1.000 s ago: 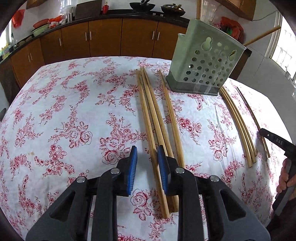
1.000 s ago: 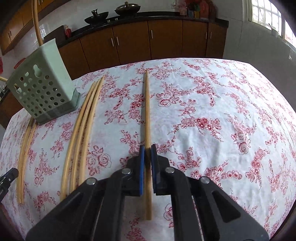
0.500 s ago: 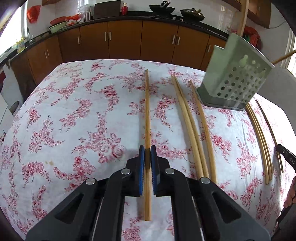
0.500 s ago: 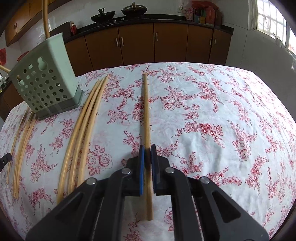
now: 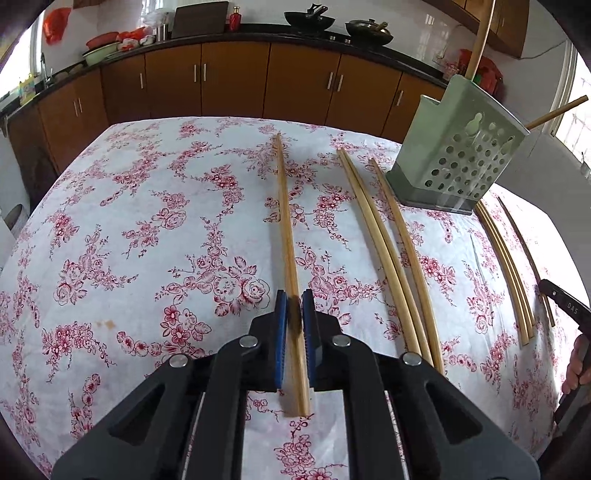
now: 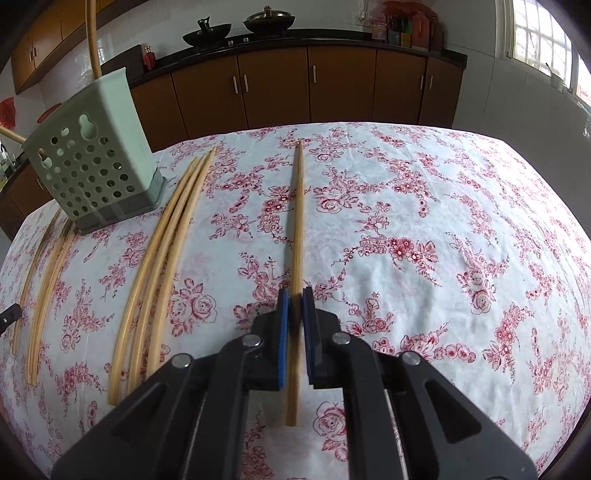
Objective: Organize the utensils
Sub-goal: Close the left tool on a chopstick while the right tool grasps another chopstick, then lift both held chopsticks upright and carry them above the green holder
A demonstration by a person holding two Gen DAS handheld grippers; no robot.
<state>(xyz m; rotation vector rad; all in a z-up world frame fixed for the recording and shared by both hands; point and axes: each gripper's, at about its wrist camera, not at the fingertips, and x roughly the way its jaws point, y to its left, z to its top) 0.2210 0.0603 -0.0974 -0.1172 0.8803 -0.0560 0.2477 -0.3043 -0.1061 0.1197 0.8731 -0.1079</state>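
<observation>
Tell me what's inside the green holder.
Two chopsticks stick out of the green holder, one upright, one leaning sideways. Its perforated walls hide their lower ends and anything else inside.

Ahead of me a table under a white cloth (image 5: 155,229) printed with red roses fills most of the view. Behind it runs a row of brown wooden cabinets (image 6: 343,88) beneath a dark counter (image 5: 258,31) carrying two black woks (image 6: 240,26). Daylight comes through a barred window (image 6: 535,37) on my right, falling on pale tiled walls.
</observation>
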